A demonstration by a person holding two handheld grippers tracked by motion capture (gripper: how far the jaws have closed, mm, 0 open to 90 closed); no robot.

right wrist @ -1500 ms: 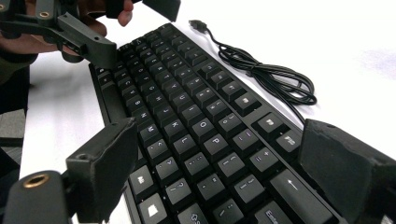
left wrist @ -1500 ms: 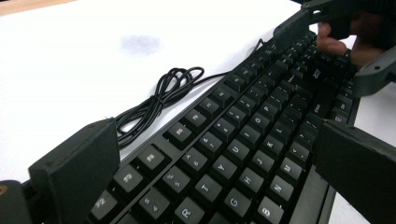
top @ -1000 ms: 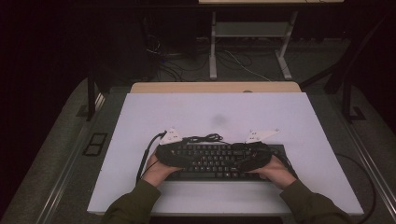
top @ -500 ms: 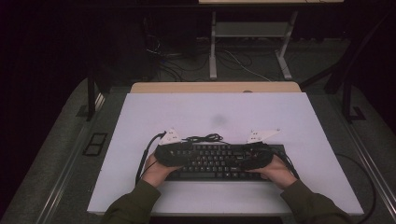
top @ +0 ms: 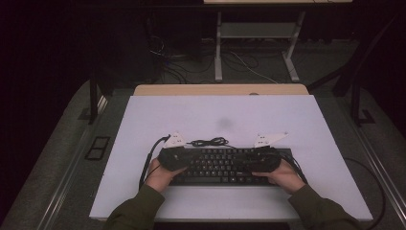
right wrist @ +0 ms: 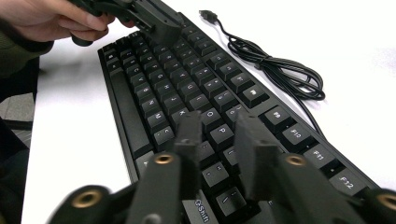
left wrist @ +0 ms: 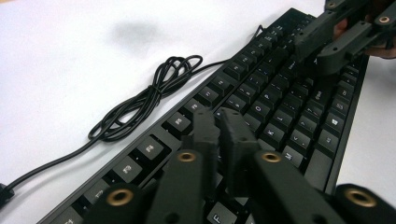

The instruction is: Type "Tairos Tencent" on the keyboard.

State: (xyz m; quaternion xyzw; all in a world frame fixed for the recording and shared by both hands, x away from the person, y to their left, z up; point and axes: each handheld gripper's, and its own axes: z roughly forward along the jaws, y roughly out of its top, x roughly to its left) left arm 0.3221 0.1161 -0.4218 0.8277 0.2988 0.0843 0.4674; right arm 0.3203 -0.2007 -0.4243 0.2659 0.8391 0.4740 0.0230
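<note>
A big white desk (top: 143, 120) holds a black keyboard (top: 225, 165). The keyboard lies flat near the front edge of the desk, about in the middle between the left and right edges. Its thin black cord (top: 208, 142) lies in a small bundle on the desk just behind the keyboard's back edge.

The left gripper (left wrist: 219, 122) is over the left end of the keyboard. Its jaws have just been closing and now sit almost together, with nothing between them.

The right gripper (right wrist: 215, 125) is over the right end. Its jaws have just been closing too. A small gap is left between them, and nothing is held there.
</note>
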